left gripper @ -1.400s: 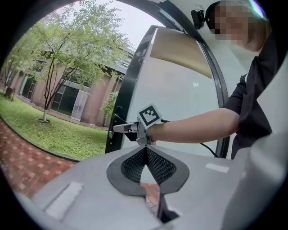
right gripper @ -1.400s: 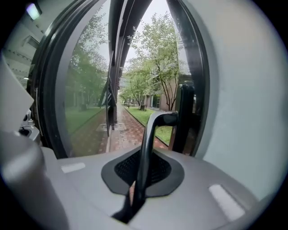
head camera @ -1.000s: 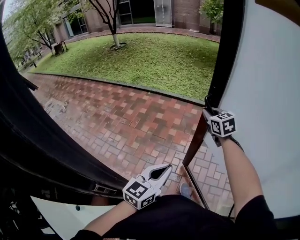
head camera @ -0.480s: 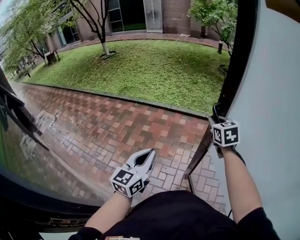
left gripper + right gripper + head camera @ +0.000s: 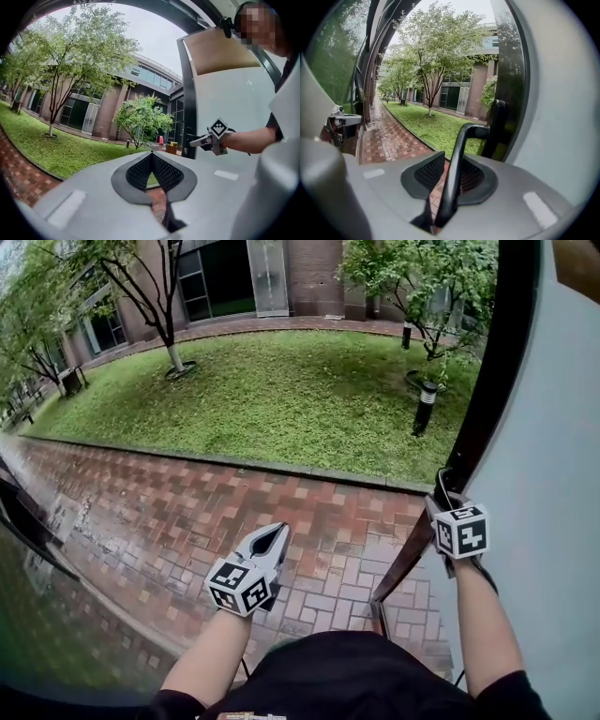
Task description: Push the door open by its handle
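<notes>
Two jaws of the right gripper point(image 5: 453, 157) have just been easing apart, and the handle point(image 5: 463, 136) now stands loosely between them rather than pinched. Its door point(image 5: 553, 474) has swung further out over the last second, baring more brick path point(image 5: 281, 502) and lawn point(image 5: 309, 399). The left gripper point(image 5: 151, 153) hangs closed and empty over the path. The push looks all but finished, and letting go seems next.

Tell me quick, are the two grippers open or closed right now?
Left gripper: shut, holding nothing.
Right gripper: open; its jaws have just been opening, with the door handle between them but not squeezed.
</notes>
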`<state>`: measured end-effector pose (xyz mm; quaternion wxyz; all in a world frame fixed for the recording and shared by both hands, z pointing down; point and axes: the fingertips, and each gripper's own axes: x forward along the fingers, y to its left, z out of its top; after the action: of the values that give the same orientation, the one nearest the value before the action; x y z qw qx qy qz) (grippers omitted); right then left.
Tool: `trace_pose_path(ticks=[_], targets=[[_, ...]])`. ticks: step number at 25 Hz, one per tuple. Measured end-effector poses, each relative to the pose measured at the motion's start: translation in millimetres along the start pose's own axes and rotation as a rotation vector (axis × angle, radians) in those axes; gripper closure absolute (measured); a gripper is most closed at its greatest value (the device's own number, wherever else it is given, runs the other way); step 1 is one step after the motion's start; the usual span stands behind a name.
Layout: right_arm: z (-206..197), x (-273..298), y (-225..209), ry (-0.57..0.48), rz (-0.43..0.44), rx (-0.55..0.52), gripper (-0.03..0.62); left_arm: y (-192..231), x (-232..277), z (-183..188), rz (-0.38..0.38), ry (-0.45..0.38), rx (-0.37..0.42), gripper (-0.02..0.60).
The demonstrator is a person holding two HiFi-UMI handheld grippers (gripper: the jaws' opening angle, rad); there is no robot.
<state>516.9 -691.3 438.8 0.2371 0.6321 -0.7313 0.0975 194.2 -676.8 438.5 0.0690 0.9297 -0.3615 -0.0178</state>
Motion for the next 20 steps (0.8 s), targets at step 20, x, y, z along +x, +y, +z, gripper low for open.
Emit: trace_pose_path(ticks=[20], targets=[[44,-67,-9,0.123,0.046,-0.012,0.299,66,28,-3,-0.127,0.062,0.004,0.584]])
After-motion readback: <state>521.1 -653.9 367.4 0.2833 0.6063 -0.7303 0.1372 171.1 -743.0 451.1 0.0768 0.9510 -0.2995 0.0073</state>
